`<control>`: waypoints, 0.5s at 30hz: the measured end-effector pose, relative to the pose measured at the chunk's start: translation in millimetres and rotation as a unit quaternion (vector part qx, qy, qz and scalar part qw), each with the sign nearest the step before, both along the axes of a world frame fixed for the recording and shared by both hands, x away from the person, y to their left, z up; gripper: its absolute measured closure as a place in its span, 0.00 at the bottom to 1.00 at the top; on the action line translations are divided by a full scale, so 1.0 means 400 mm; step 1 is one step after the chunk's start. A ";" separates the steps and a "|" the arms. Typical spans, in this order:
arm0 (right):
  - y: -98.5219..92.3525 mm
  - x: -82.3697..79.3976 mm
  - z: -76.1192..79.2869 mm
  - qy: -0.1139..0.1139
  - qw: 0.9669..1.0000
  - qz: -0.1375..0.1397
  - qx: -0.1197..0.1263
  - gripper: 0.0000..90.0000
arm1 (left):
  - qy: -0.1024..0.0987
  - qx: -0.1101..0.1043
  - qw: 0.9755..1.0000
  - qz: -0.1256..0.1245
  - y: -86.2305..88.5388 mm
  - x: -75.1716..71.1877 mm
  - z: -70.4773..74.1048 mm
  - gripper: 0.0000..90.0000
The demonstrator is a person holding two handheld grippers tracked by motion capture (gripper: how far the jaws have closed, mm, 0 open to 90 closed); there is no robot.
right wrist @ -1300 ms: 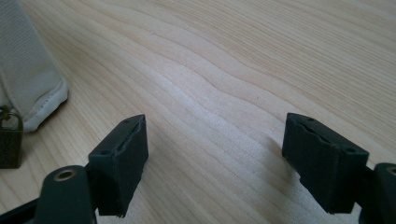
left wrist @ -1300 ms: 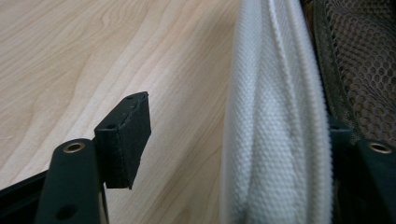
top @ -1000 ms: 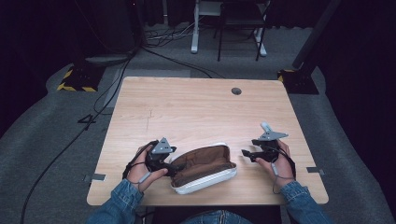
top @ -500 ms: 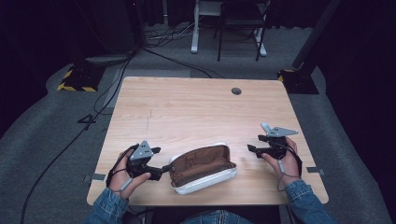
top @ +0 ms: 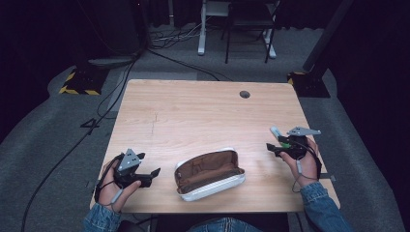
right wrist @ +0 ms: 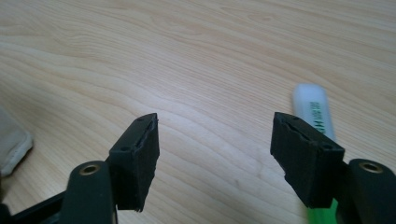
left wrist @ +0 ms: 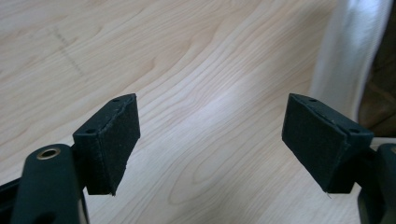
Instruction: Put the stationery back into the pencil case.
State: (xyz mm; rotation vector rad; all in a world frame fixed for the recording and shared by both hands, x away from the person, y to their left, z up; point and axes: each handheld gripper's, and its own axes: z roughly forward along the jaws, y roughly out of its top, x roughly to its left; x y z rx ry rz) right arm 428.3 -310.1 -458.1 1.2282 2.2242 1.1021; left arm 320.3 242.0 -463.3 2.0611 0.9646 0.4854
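Pouch (top: 209, 174), brown inside with a white shell, lies unzipped and gaping near the front edge of the table (top: 193, 116). Left tool (top: 147, 175) hovers just left of the pouch, its jaws having just been opening, spread with nothing between them. Right tool (top: 271, 147) sits well to the right of the pouch, jaws spread but just closing, nothing between them, a green-and-white marker (right wrist: 314, 112) lying just beside it
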 end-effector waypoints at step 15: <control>-0.068 0.021 -0.010 0.018 0.997 -0.068 -0.023 0.42 | 0.045 0.034 0.997 0.062 0.031 0.018 -0.069 0.20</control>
